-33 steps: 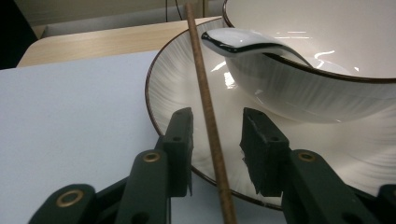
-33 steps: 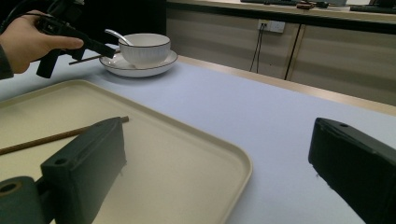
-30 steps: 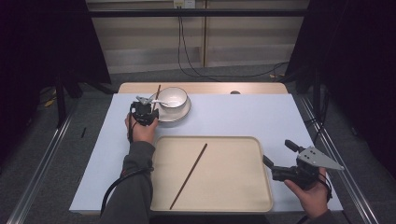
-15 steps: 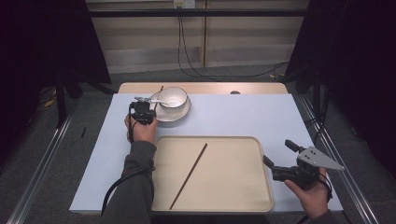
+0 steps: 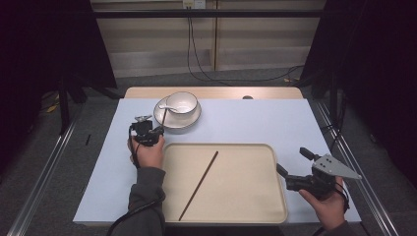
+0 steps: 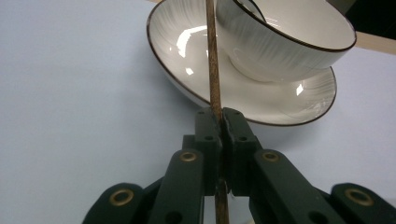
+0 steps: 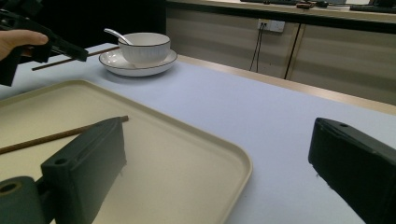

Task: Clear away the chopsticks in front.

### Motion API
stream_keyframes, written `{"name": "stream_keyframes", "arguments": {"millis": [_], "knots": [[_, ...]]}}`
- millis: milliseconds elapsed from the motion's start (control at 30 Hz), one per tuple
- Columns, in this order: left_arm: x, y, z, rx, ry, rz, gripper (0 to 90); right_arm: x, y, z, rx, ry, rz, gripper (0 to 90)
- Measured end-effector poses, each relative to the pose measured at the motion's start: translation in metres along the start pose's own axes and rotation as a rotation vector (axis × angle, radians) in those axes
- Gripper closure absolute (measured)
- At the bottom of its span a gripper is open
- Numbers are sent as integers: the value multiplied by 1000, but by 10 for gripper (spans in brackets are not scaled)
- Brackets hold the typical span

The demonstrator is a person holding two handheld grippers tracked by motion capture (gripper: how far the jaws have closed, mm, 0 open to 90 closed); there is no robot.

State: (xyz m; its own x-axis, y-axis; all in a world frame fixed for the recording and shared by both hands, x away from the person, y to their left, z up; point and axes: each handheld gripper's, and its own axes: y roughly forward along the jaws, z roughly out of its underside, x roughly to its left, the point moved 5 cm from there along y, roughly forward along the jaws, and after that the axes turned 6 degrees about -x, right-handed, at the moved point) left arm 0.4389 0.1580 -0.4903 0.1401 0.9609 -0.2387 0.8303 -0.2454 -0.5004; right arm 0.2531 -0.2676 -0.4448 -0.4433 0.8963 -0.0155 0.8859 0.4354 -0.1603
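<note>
My left gripper (image 5: 159, 130) is shut on a brown chopstick (image 6: 213, 60), which rises between the closed jaws and leans across the rim of the white plate (image 6: 187, 56). A white bowl (image 5: 182, 102) with a white spoon (image 5: 167, 106) in it sits on that plate (image 5: 177, 121). A second chopstick (image 5: 199, 184) lies slanted on the beige tray (image 5: 223, 145). At the tray's right edge my right gripper (image 5: 293, 161) is open, with nothing between its jaws. The right gripper view shows its wide gap (image 7: 217, 135) and the left gripper (image 7: 70, 50) with its chopstick (image 7: 100, 51).
A pale blue mat (image 5: 255, 120) covers the table. The bowl and plate stand at the back left, just beyond the tray's far left corner. Cables (image 5: 196, 54) hang down the wall behind the table. Metal rails (image 5: 44, 177) run along both sides.
My left gripper has closed on the chopstick by the bowl and drawn back toward the near side with it. The right gripper has stayed put.
</note>
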Motion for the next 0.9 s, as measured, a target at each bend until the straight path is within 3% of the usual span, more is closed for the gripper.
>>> {"name": "stream_keyframes", "arguments": {"millis": [367, 600, 700, 900], "knots": [[3, -40, 15, -35, -66, 5, 857, 2, 0, -1, -2, 1, 1, 37], [-2, -55, 23, -59, -76, 19, 857, 1, 1, 0, -1, 5, 1, 37], [-3, -59, 27, -48, -93, 23, 857, 1, 0, -1, -3, 3, 2, 37], [-8, -73, 33, -65, -88, 43, 857, 0, 0, -1, -6, 2, 5, 37]]}}
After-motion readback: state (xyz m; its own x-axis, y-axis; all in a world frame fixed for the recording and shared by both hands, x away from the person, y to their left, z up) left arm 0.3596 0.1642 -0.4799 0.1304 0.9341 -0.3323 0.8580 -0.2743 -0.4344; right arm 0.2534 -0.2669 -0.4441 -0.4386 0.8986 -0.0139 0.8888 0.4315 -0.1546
